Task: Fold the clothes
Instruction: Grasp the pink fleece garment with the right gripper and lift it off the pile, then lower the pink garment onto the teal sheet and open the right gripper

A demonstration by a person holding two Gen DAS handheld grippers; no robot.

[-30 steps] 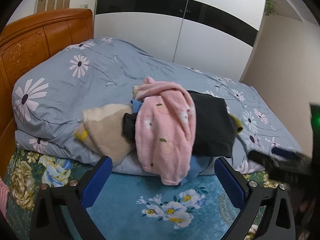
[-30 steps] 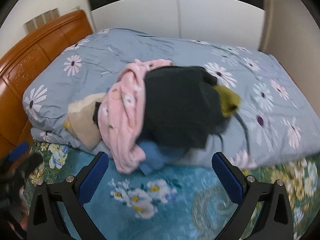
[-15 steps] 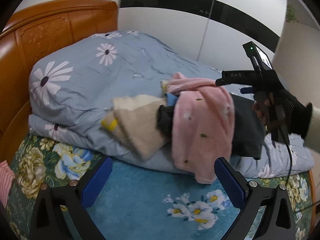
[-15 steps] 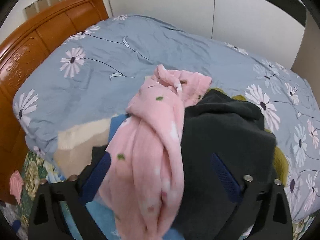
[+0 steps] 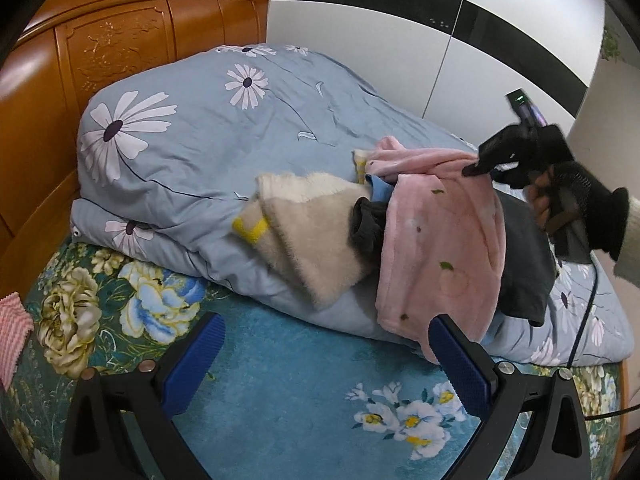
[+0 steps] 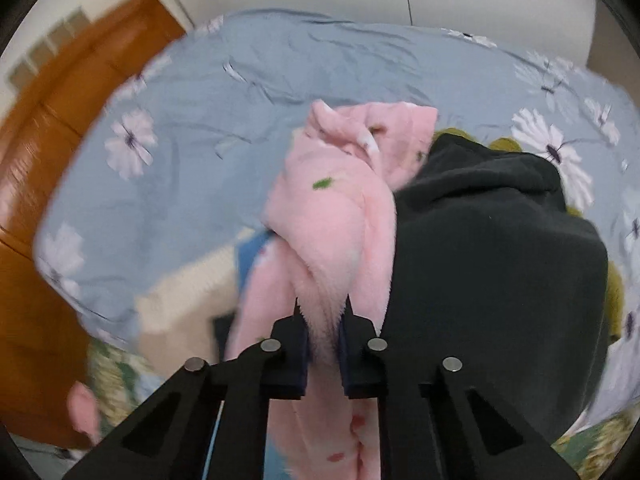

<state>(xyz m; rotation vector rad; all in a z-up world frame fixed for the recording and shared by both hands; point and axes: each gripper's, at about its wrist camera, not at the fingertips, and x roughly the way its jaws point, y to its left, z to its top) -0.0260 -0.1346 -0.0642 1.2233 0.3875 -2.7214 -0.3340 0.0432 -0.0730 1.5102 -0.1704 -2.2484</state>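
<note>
Pink fleece garment [image 6: 320,216]: topmost piece of the clothes heap, draped over a dark grey garment [image 6: 496,240] and a cream fuzzy garment [image 5: 316,232], all lying on the folded daisy-print quilt [image 5: 192,128] at the edge of the bed.
Right gripper [image 6: 323,316]: jaws have just been closing and now pinch a ridge of the pink fleece; pile bulges up between the blue pads, so the garment is clamped.
Left gripper [image 5: 326,354]: spread wide and empty, hovering over the turquoise floral bedsheet [image 5: 288,392] in front of the heap, touching nothing.
Step in hand: judged to be drawing the pink garment off the heap so it can be laid flat for folding.
How to do it well: lift upward and toward the open bedsheet rather than dragging sideways, since the dark garment overlaps it and may trail along; a single pinched ridge may gather several layers, so the left gripper would best take a hem or corner once the fabric hangs free.
Right hand pose: gloved hand [image 5: 576,204] reaches in from the right of the heap, tool pitched steeply down onto its top.
Left hand pose: tool tilted moderately downward, low and near the bed's front edge, facing the wooden headboard [image 5: 120,40] side.
</note>
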